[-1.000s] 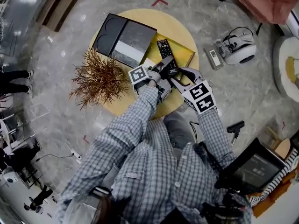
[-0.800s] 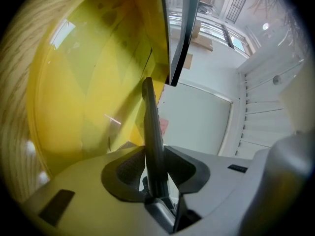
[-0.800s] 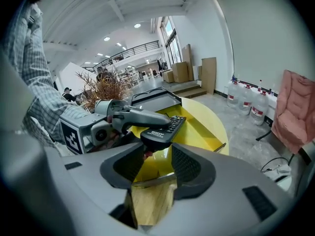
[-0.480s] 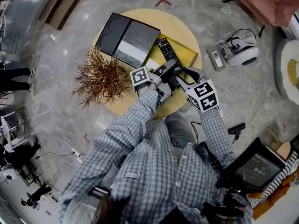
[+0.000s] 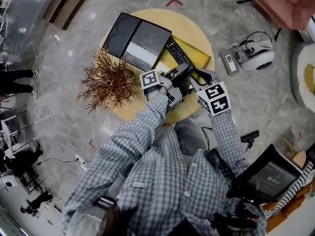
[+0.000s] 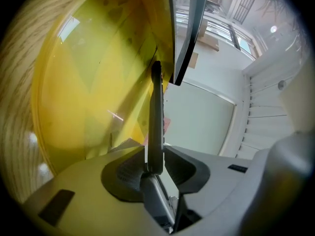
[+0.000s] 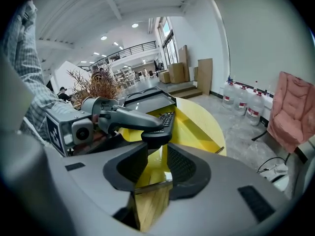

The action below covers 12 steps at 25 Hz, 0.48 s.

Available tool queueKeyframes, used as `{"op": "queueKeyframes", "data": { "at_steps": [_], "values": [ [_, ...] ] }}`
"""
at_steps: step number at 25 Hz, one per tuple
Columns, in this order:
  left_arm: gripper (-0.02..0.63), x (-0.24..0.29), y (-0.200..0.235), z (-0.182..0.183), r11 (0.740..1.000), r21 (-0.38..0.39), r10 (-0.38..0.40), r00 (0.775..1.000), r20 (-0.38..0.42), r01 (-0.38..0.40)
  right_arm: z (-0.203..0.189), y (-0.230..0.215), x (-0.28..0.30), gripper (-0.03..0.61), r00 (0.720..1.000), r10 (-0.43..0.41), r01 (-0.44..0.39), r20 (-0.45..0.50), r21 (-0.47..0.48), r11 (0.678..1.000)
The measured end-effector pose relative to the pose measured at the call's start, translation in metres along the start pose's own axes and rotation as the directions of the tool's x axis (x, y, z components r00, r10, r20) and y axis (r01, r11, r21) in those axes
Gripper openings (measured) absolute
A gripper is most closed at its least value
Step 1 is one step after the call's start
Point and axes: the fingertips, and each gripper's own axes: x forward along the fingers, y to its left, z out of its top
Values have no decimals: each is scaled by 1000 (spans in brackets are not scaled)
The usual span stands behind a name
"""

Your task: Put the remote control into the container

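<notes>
Grey marbled floor [image 5: 74, 38] fills most of the head view, and on it stands a round wooden table [image 5: 194, 28]. A person in a checked shirt [image 5: 162, 181] leans over the table with both arms stretched forward. On the table's left part a black-and-grey box [image 5: 138, 41] lies flat, and a dried brown plant [image 5: 106, 82] spreads just beside its near corner, reaching past the table edge.

The yellow container [image 5: 201, 59] (a shallow open tray) sits on the table's right part, one side against the box. It glows broad and bare in the left gripper view [image 6: 88, 97], and in the right gripper view it stretches away beyond the jaws [image 7: 197, 127].

The left gripper [image 5: 182, 73] reaches in from the near side, its jaws clamped narrow on the near end of the remote control [image 5: 176, 52]. In its own view [image 6: 156, 167] the pads press both flat faces of the remote [image 6: 156, 122], seen edge-on. The remote runs forward over the container; whether its far end touches the floor of the tray I cannot tell.

The right gripper [image 5: 193, 76] sits just beside the left one. Its jaws [image 7: 157, 159] stand apart and are closing, with only yellow tray and table wood between the pads. The remote's near end [image 7: 165, 122] hangs just past their tips, gripped by the left gripper [image 7: 123, 119]
</notes>
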Motion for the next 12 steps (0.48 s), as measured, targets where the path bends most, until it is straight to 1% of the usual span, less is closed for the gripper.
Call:
{"op": "queueKeyframes", "data": {
  "at_steps": [6,12],
  "values": [
    [115,1,1,2,1000,-14,4,1000,8,-4,0,-10,9,120,1000,-28,28,-10,10,1000],
    [115,5,3,12,999,-13,33,998,46,-32,2,-17,18,120,999,-23,23,-24,-3,1000]
  ]
}}
